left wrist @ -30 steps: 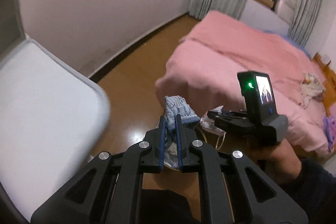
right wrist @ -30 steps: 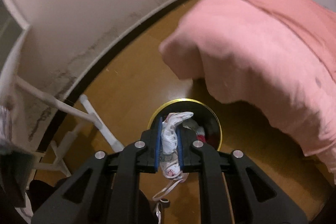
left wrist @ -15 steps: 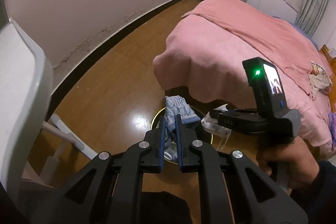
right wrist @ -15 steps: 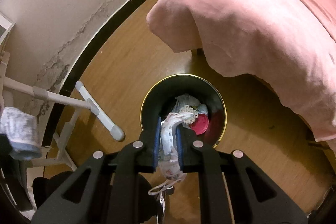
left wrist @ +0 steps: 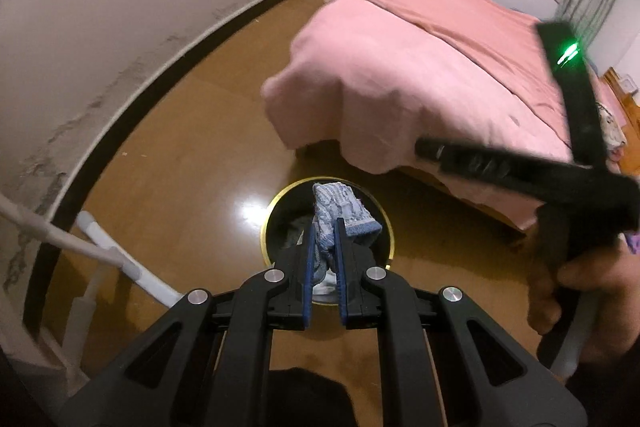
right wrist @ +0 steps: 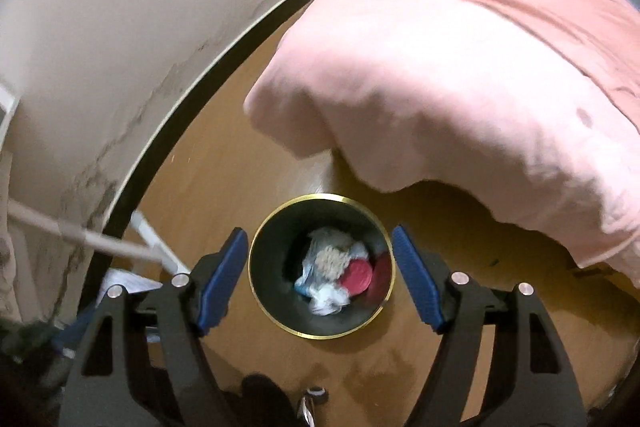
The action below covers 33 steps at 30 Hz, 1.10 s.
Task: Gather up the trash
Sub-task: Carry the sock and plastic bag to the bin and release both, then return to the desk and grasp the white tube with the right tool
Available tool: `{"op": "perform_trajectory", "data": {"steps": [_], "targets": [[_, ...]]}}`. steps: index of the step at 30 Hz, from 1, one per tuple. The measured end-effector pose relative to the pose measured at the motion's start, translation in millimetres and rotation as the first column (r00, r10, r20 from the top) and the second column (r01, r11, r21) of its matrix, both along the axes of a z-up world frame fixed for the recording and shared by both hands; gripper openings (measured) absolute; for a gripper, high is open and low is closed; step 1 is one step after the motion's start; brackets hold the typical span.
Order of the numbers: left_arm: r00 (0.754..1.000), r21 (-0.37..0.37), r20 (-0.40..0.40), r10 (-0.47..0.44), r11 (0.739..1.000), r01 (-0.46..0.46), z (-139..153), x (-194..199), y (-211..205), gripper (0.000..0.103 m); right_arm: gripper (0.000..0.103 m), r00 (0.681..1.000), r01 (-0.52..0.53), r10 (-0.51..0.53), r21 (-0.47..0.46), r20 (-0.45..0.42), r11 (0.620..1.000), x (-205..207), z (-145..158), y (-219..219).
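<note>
Currently: right hand-held gripper (right wrist: pixel 318 281) jaws opening, nothing between them, above bin (right wrist: pixel 280 321) | trash pile (right wrist: pixel 332 277) inside bin | left hand-held gripper (left wrist: pixel 323 241) pinches blue-white wad (left wrist: pixel 340 209) over bin; release pending.

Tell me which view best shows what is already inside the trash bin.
The right wrist view: it looks almost straight down into the trash bin, showing crumpled white trash and a red round piece between the opening, empty right gripper. In the left wrist view, the blue cloth and left gripper cover most of the bin's inside.
</note>
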<state>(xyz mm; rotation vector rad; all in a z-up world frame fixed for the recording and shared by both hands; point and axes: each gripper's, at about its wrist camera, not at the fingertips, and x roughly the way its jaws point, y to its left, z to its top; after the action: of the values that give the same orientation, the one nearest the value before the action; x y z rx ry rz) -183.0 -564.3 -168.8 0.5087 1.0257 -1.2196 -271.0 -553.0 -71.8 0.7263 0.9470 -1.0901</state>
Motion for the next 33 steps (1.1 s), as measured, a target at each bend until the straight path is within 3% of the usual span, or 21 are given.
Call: {"op": "perform_trajectory", "data": {"steps": [5,6,8,10,17,20,24,27,31,33], "targets": [[0.996,-0.013,-0.037,-0.079,0.997,0.078,-13,-16,-29,0.011,0.073,0.997,0.071,-0.069,-0.051,0.042,0.996,-17,19,-6],[0.993,-0.016,-0.059,-0.097,0.995,0.097,-15,-19,-37,0.014,0.075,0.995,0.084,-0.081,-0.062,0.050,0.995,-20,22,-6],[0.991,-0.019,-0.073,-0.110,0.994,0.109,-15,-21,-41,0.041,0.075,0.993,0.102,-0.097,-0.083,0.060,0.991,-25,28,-8],[0.993,-0.016,-0.046,-0.113,0.994,0.113,-14,-24,-46,0.056,0.076,0.992,0.110,-0.104,-0.090,0.068,0.990,-29,32,-9],[0.995,-0.013,0.023,-0.101,0.995,0.102,5,-23,-28,0.066,0.076,0.996,0.077,-0.072,-0.099,0.056,0.992,-23,36,-4],[0.994,-0.055,0.082,-0.072,0.996,0.076,34,-15,2,0.078,0.076,0.999,0.031,-0.028,-0.116,0.034,0.993,-12,41,5],[0.992,-0.128,0.129,0.007,0.992,0.009,86,9,62,0.080,0.076,0.998,-0.067,0.068,-0.144,0.000,0.987,17,53,28],[0.983,-0.188,0.164,0.085,0.981,-0.053,126,32,126,0.087,0.076,0.989,-0.141,0.146,-0.168,0.015,0.976,39,71,52],[0.938,-0.230,0.228,0.262,0.950,-0.210,162,77,230,0.091,0.076,0.951,-0.289,0.305,-0.201,0.053,0.936,88,102,107],[0.895,-0.240,0.246,0.373,0.918,-0.317,171,105,285,0.091,0.076,0.911,-0.385,0.407,-0.208,0.074,0.899,120,115,141]]}}
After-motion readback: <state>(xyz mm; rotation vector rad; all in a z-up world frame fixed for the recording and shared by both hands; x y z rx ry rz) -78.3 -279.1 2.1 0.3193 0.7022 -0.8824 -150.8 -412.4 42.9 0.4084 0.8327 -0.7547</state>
